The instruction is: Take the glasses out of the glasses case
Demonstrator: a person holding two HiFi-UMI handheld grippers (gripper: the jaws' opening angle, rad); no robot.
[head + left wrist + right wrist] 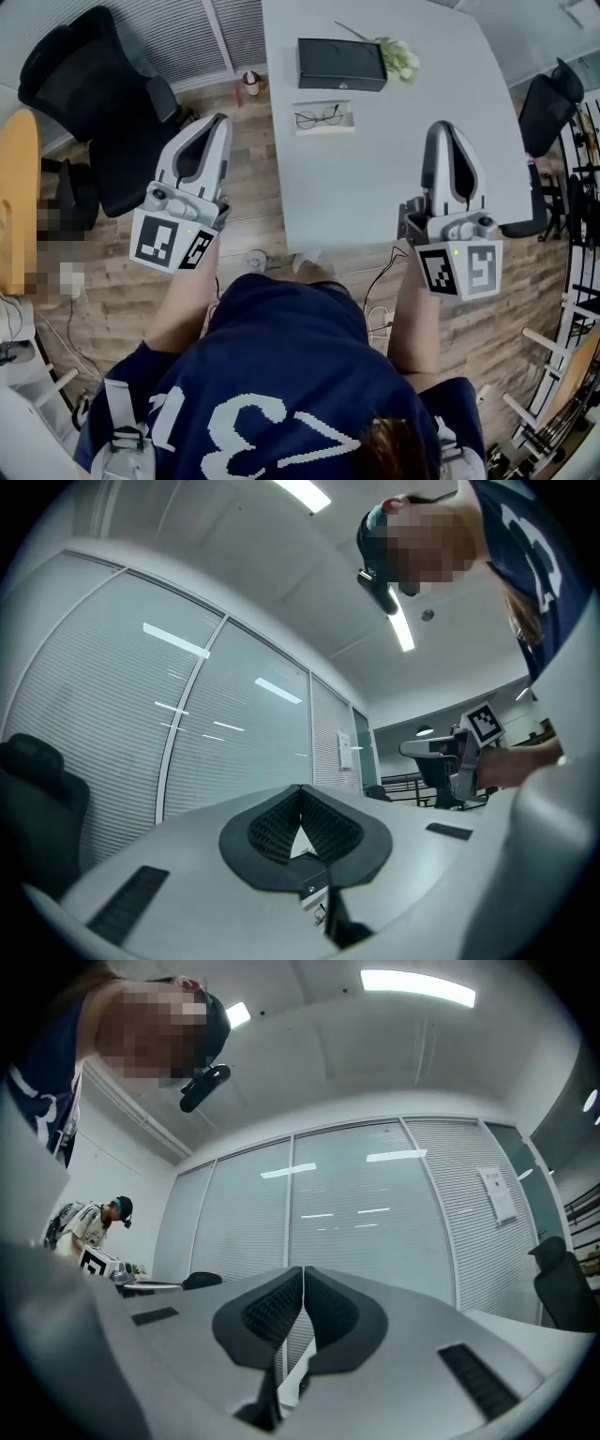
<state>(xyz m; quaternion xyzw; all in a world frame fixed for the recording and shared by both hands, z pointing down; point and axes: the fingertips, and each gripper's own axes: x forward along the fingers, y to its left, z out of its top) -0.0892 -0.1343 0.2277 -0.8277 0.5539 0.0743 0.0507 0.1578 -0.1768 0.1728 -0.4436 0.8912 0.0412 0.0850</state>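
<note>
In the head view, the person stands at the near edge of a pale table with a tool raised in each hand. The left gripper hangs over the wood floor just off the table's left edge. The right gripper is over the table's near right part. At the far end lies the black glasses case, lid down. The glasses lie just in front of it on a white rectangle, apart from the case and from both tools.

In the left gripper view, the left gripper is clenched, its ribbed pads meeting at the tip with nothing between them.

In the right gripper view, the right gripper is likewise closed and empty, pointing at a blinded glass wall.
</note>
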